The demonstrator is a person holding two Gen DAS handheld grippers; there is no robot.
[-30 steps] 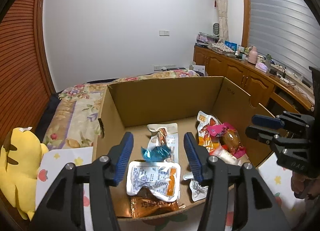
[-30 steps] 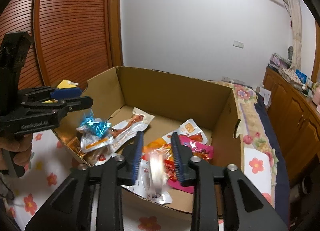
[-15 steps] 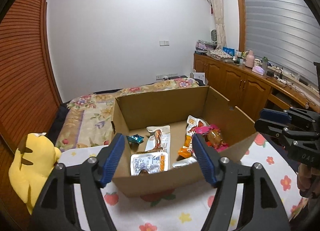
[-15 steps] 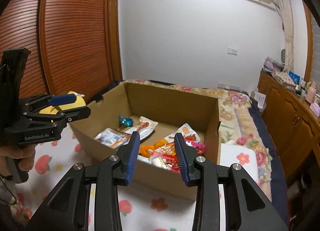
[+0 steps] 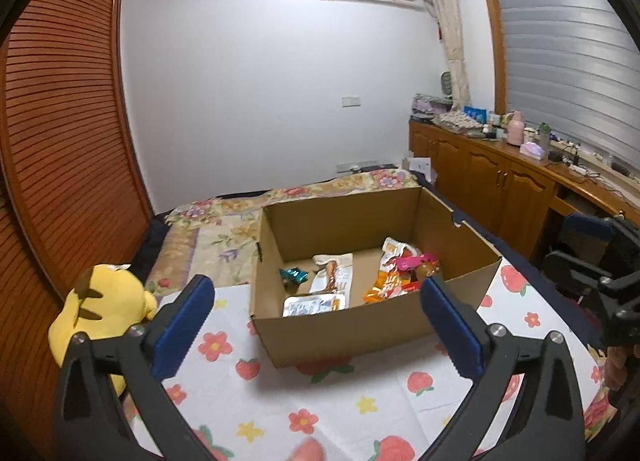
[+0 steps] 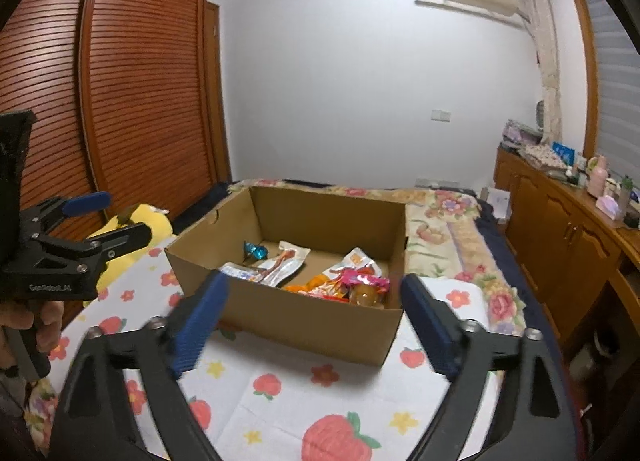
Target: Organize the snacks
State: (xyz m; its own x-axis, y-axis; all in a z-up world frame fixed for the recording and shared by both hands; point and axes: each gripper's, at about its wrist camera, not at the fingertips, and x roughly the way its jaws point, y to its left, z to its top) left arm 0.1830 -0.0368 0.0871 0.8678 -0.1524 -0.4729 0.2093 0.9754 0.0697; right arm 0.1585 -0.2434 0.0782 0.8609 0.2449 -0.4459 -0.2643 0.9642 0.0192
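Note:
An open cardboard box (image 5: 344, 325) (image 6: 304, 313) stands on a white cloth with strawberry and flower prints. Inside lie several snack packets: a white-and-orange pack (image 5: 314, 305), a long white pack (image 5: 334, 275) (image 6: 286, 261), a small blue wrapper (image 5: 293, 274) (image 6: 256, 251) and a pink and orange pile (image 5: 404, 273) (image 6: 356, 281). My left gripper (image 5: 316, 325) is wide open and empty, in front of the box. My right gripper (image 6: 314, 321) is wide open and empty, also in front of the box. Each gripper also shows from the side in the other's view, the right one (image 5: 580, 249) and the left one (image 6: 108, 217).
A yellow plush toy (image 5: 100, 313) (image 6: 136, 237) lies left of the box. A floral bedspread (image 5: 208, 237) stretches behind the box. Wooden cabinets (image 5: 500, 189) with small items on top line the right wall. A slatted wooden wardrobe (image 6: 140, 101) stands on the left.
Both grippers have pulled back and up, from over the box to well in front of it, and opened wider. The right gripper let go of a clear packet into the box.

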